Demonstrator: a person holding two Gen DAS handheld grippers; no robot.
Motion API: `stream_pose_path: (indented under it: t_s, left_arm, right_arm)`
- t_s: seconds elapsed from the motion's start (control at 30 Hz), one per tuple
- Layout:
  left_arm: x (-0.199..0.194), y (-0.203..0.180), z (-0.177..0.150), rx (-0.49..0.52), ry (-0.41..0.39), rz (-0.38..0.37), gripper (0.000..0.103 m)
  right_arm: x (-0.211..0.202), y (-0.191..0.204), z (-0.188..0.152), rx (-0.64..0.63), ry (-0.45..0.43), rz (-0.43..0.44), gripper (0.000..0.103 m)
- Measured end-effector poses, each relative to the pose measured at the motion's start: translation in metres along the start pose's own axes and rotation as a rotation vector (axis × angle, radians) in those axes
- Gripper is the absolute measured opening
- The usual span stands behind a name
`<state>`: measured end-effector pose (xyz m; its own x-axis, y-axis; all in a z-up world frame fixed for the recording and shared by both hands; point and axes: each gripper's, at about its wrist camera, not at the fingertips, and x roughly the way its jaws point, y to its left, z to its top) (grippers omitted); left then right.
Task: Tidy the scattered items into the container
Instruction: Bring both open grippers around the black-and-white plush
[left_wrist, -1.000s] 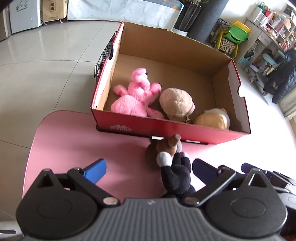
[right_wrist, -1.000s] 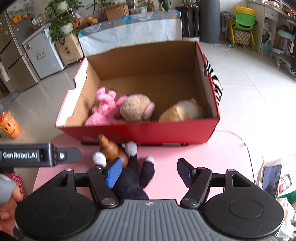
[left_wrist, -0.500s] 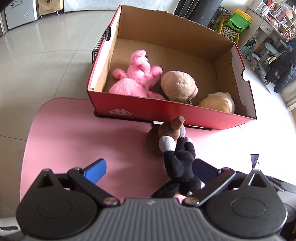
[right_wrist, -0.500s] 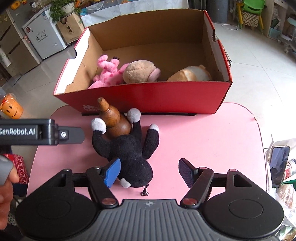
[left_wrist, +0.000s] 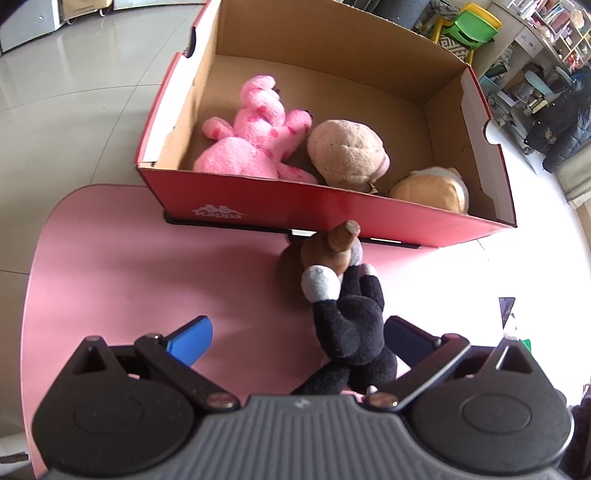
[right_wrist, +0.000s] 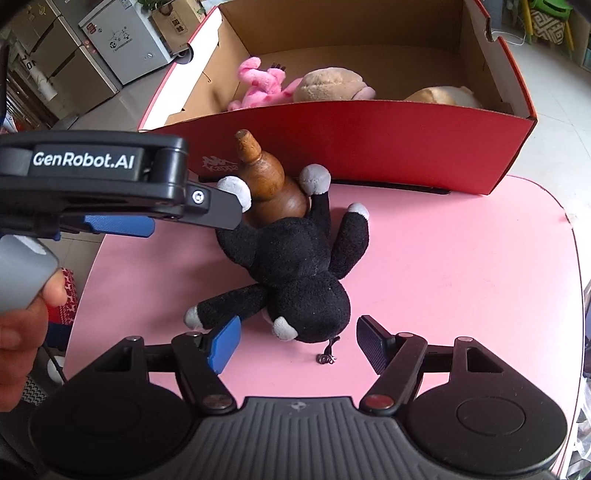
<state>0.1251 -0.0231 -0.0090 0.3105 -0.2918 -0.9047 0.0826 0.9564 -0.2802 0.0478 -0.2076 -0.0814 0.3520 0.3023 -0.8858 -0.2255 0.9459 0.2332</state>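
Observation:
A black plush toy (right_wrist: 299, 269) with grey paws lies on the pink table (right_wrist: 461, 280), draped against a brown wooden gourd (right_wrist: 269, 181) that stands by the red cardboard box (right_wrist: 406, 140). The box holds a pink plush (left_wrist: 255, 136), a tan round plush (left_wrist: 347, 153) and a beige plush (left_wrist: 432, 190). My right gripper (right_wrist: 295, 341) is open, its fingers just short of the toy's near end. My left gripper (left_wrist: 295, 339) is open; the black toy (left_wrist: 351, 325) lies against its right finger. The left gripper also shows from the side in the right wrist view (right_wrist: 122, 221).
The box overhangs the table's far edge above a tiled floor (left_wrist: 74, 110). A small metal ring (right_wrist: 327, 356) lies on the table near my right gripper. A fridge (right_wrist: 125, 48) and a green chair (left_wrist: 476, 26) stand in the room beyond.
Both grippers have pulled back and risen, so the box and toy sit farther ahead. The black toy now lies in full view of the right gripper. Both stay open.

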Motion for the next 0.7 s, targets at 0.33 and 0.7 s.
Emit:
stream_pose_path:
  t_s: [0.33,0.7]
  left_arm:
    - [0.026,-0.017,0.004,0.039,0.056,0.007,0.103]
    - [0.038,-0.024,0.006,0.022,0.071,0.002,0.103]
  right_arm:
    - [0.012,-0.007,0.0,-0.011,-0.022,-0.001,0.07]
    - [0.024,-0.01,-0.003,0.016,-0.018,0.024,0.061]
